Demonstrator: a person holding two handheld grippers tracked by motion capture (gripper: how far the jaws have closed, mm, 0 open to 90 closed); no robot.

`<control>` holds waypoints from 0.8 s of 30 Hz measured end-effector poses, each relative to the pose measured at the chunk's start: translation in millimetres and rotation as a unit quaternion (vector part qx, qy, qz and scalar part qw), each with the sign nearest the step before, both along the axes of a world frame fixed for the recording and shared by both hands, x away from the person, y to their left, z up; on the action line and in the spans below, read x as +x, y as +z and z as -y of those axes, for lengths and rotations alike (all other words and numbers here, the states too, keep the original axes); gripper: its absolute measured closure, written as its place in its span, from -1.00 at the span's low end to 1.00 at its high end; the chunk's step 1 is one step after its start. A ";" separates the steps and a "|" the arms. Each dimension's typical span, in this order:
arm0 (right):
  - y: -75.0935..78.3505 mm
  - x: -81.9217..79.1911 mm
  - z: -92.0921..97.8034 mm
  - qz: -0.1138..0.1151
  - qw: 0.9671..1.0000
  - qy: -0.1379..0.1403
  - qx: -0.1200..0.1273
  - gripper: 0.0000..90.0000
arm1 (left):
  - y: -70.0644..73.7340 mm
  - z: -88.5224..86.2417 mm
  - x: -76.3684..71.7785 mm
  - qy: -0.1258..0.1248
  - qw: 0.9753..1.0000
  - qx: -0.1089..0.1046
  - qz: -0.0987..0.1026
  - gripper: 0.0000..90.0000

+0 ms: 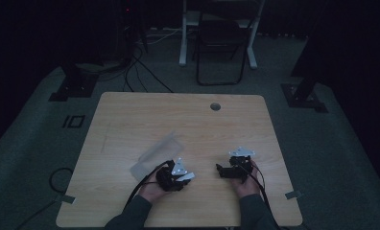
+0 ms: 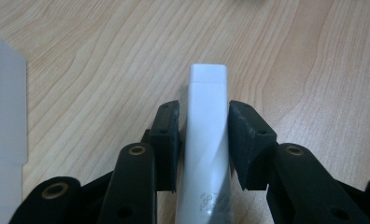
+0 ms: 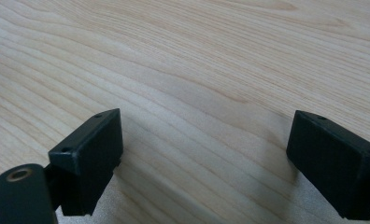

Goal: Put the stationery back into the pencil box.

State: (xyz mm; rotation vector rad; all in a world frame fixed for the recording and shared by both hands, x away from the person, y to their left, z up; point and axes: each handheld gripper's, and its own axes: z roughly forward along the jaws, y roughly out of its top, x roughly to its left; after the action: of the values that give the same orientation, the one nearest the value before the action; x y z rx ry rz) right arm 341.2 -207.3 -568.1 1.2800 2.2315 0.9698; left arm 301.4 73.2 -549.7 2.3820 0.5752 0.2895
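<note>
The table [image 1: 130, 115] is big and made of light wood. A person sits at its near edge with a gripper in each hand.

A cloudy plastic box [image 1: 157, 154] lies tipped on its side, left of the middle and toward the near edge. It looks empty, but the room is dim.

The left gripper [image 1: 177, 176] is just beside the box, on the near side. The right gripper [image 1: 221, 170] is near the near right corner, well apart from the box.

A small white stick [image 2: 206, 140] is in the left gripper's jaws. They pinch it from both sides, and its flat tip pokes out past them over the wood. The right jaws are spread wide with bare wood between them.

I think the step now is carrying the stick. Next it likely goes into the box, so the left hand must turn toward the box mouth. The right could hold the box steady.
</note>
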 end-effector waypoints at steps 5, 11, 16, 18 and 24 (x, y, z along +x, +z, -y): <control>0.0 -0.1 0.0 0.000 1.000 0.001 0.000 -0.77 | 0.1 -0.9 -0.2 0.000 1.000 0.000 0.000 0.50; 0.0 -0.1 0.0 0.000 1.000 0.001 0.000 -0.77 | 0.4 -2.0 0.5 0.008 1.000 0.000 -0.002 0.54; 0.0 -0.1 -0.1 0.000 1.000 0.002 0.000 -0.77 | 0.4 -2.8 0.1 0.013 1.000 0.000 0.001 0.55; 0.1 -0.1 -0.1 0.000 1.000 0.002 0.000 -0.77 | 1.0 -3.0 -0.7 0.016 1.000 0.007 0.008 0.55; 0.0 0.0 0.0 0.000 1.000 0.002 0.000 -0.77 | 3.3 -4.3 -1.7 0.016 1.000 0.003 0.012 0.56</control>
State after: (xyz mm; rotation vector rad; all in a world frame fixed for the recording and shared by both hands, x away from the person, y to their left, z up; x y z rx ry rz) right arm 341.2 -207.3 -568.0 1.2758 2.2347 0.9711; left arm 299.7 77.4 -546.5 2.3741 0.6013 0.3346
